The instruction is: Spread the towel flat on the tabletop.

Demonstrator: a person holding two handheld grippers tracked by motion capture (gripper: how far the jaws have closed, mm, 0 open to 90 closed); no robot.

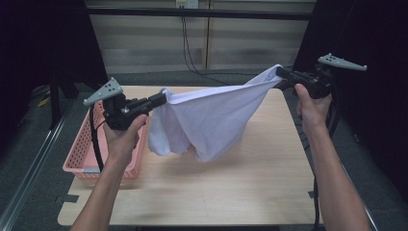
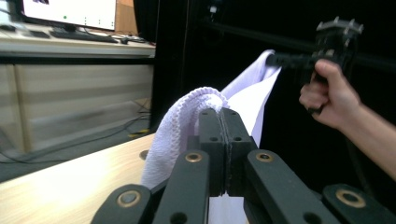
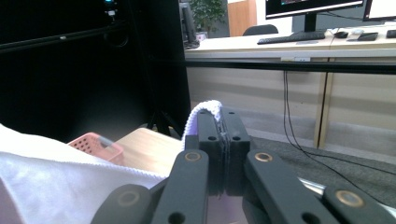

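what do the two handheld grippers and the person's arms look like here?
Both grippers are black. The left gripper and right gripper each carry a grey three-cornered plate with small holes on top and trail a black cable. Up close, each has two flat black jaws on linkage arms with brass-coloured pivot bushings. The forearms are bare, no sleeves showing. The right hand has a dark ring on one finger.

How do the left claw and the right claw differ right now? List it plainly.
The left claw sits lower and nearer the pink basket; the right claw is raised higher, past the table's far right corner.
The left claw holds the low end of the white towel's stretched edge; the right claw holds the high end.
The towel bunches thickly over the left claw; at the right claw a thin edge peeks out.
Shared: both are shut on the towel, held clear of the table.
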